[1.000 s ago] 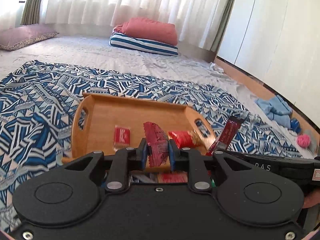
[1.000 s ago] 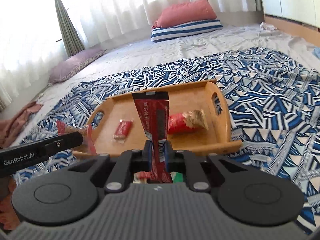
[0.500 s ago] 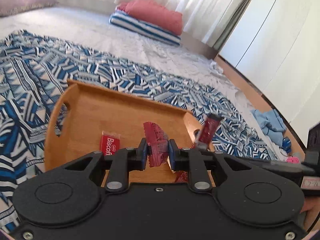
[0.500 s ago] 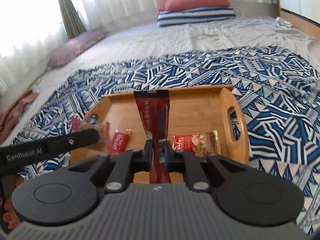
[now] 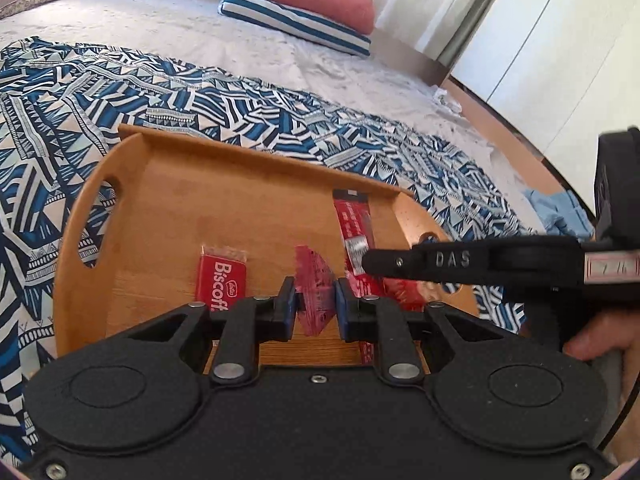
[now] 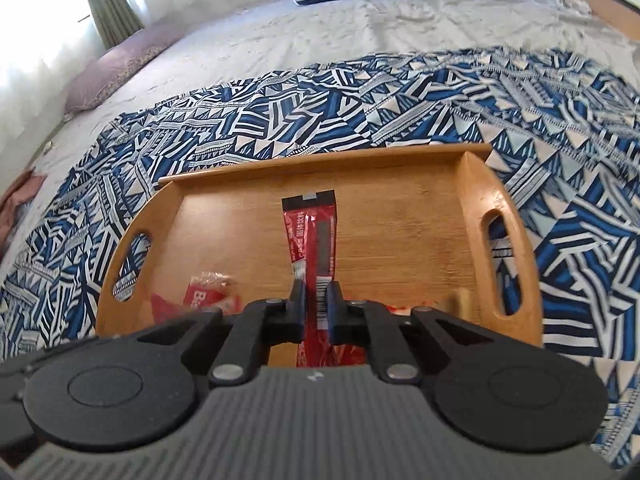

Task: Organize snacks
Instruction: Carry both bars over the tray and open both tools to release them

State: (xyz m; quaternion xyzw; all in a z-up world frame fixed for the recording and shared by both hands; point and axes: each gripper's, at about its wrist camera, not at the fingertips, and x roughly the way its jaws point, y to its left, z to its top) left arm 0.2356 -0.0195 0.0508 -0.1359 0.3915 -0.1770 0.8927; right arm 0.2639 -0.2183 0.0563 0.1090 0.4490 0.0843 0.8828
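A wooden tray (image 5: pixel 168 184) (image 6: pixel 400 184) with cut-out handles lies on a blue patterned blanket. My left gripper (image 5: pixel 315 300) is shut on a crumpled dark red snack packet (image 5: pixel 314 280), held low over the tray's near part. My right gripper (image 6: pixel 316 300) is shut on a long red stick sachet (image 6: pixel 310 236) that points across the tray floor; it also shows in the left wrist view (image 5: pixel 354 224). A red Biscoff packet (image 5: pixel 221 276) (image 6: pixel 208 292) lies in the tray. A red nut packet (image 5: pixel 404 294) lies under the right gripper, mostly hidden.
The blue and white patterned blanket (image 6: pixel 360 92) spreads over a pale floor mat. A striped cushion with a red pillow (image 5: pixel 316 8) lies at the back. A purple pillow (image 6: pixel 120 68) lies at the left. Blue cloth (image 5: pixel 560 212) lies at the right near white cabinet doors.
Both grippers have moved forward and down over the tray with their packets held. The stick sachet now tilts down along the tray floor instead of standing up.
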